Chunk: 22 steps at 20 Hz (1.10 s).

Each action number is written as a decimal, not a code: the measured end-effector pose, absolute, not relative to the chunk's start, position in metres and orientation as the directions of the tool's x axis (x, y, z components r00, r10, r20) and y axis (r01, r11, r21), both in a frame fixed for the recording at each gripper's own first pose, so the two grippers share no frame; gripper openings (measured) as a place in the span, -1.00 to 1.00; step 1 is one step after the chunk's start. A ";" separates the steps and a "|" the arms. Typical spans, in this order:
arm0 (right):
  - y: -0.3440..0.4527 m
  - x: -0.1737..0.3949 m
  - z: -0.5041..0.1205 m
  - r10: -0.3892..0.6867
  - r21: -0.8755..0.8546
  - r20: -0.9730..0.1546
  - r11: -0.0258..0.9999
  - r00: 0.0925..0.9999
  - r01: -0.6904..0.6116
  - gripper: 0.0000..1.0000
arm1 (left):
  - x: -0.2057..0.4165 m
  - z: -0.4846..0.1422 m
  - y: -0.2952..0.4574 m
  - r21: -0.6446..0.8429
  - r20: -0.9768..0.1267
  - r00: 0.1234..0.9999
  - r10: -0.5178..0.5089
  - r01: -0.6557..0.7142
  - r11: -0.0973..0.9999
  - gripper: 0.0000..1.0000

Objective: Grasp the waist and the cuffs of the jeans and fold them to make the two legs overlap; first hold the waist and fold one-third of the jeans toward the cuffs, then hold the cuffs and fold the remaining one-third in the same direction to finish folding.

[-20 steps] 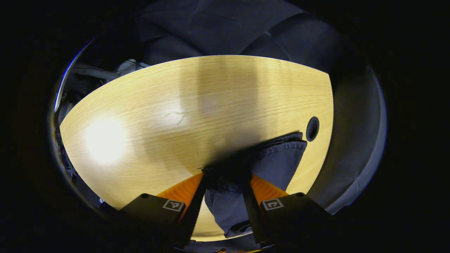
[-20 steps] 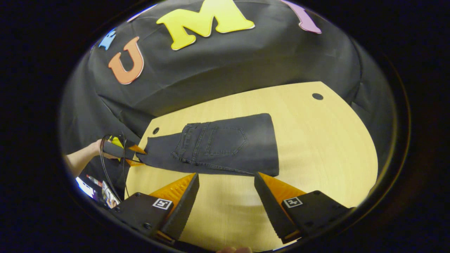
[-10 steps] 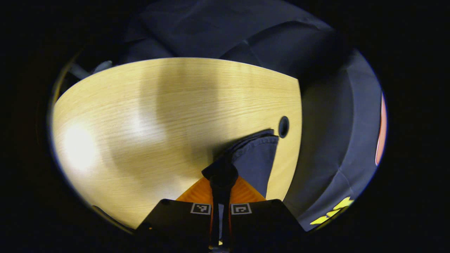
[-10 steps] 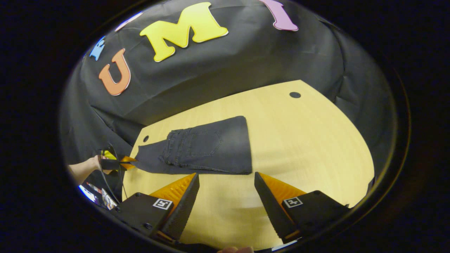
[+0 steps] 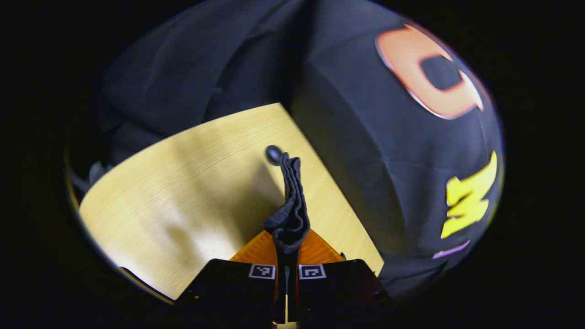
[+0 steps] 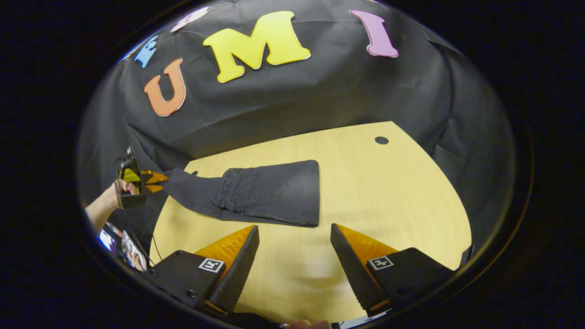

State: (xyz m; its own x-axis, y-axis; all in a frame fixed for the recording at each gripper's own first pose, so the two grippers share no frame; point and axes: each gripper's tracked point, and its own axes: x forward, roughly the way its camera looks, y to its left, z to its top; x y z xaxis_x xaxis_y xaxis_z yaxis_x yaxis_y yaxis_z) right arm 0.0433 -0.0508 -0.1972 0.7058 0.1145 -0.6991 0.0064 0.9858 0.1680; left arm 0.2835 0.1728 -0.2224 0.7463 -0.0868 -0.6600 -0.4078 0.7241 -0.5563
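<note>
At far left, the left gripper (image 6: 155,182) pinches the cuffs of soft, heavy dark denim jeans (image 6: 265,192), partly folded on the pale wooden table (image 6: 388,192). The near right gripper (image 6: 295,256) hangs spread, empty. Limp fabric; grip hems.

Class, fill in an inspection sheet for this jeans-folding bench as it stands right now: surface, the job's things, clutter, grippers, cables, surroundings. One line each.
Surface: wooden table, pale, with a round hole near its far edge.
Job's things: jeans, waist part folded over with a back pocket up; cuff end lifted off the table.
Clutter: nothing seen on the table.
Grippers: left gripper shut on the cuff end; right gripper open above the table, off the jeans.
Cables: one thin cable hangs beside the table's left edge.
Surroundings: black cloth wall; a hand holds the left gripper.
</note>
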 end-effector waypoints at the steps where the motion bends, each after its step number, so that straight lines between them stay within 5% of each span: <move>1: -0.055 0.042 -0.194 0.102 0.149 -0.690 0.989 0.716 0.002 0.96 | 0.287 -0.202 0.147 -0.530 -0.622 0.777 -0.095 -0.329 0.782 -0.90; 5: -0.074 0.023 -0.182 0.087 0.124 -0.677 0.992 0.731 -0.003 0.96 | 0.296 -0.130 0.010 -0.331 -0.446 0.869 -0.215 0.062 0.942 -0.90; 9: -0.111 -0.001 -0.182 0.037 0.115 -0.680 0.992 0.732 0.057 0.96 | 0.282 -0.157 -0.112 -0.119 -0.435 0.847 -0.306 0.283 0.952 -0.91; 15: -0.173 -0.047 -0.195 -0.053 0.068 -0.727 0.987 0.684 0.149 0.96 | 0.276 -0.315 -0.173 0.163 -0.558 0.796 -0.235 0.383 0.909 -0.90; 20: -0.201 -0.059 -0.194 -0.077 0.027 -0.733 0.990 0.676 0.142 0.96 | 0.275 -0.388 -0.164 0.244 -0.612 0.787 -0.080 0.284 0.927 -0.80; 21: -0.201 -0.057 -0.193 -0.067 0.033 -0.728 0.991 0.682 0.132 1.00 | 0.273 -0.384 -0.161 0.244 -0.603 0.795 -0.063 0.258 0.935 -0.12; 22: -0.199 -0.053 -0.192 -0.051 0.042 -0.724 0.992 0.688 0.118 0.96 | 0.268 -0.379 -0.163 0.224 -0.590 0.805 -0.062 0.236 0.946 0.00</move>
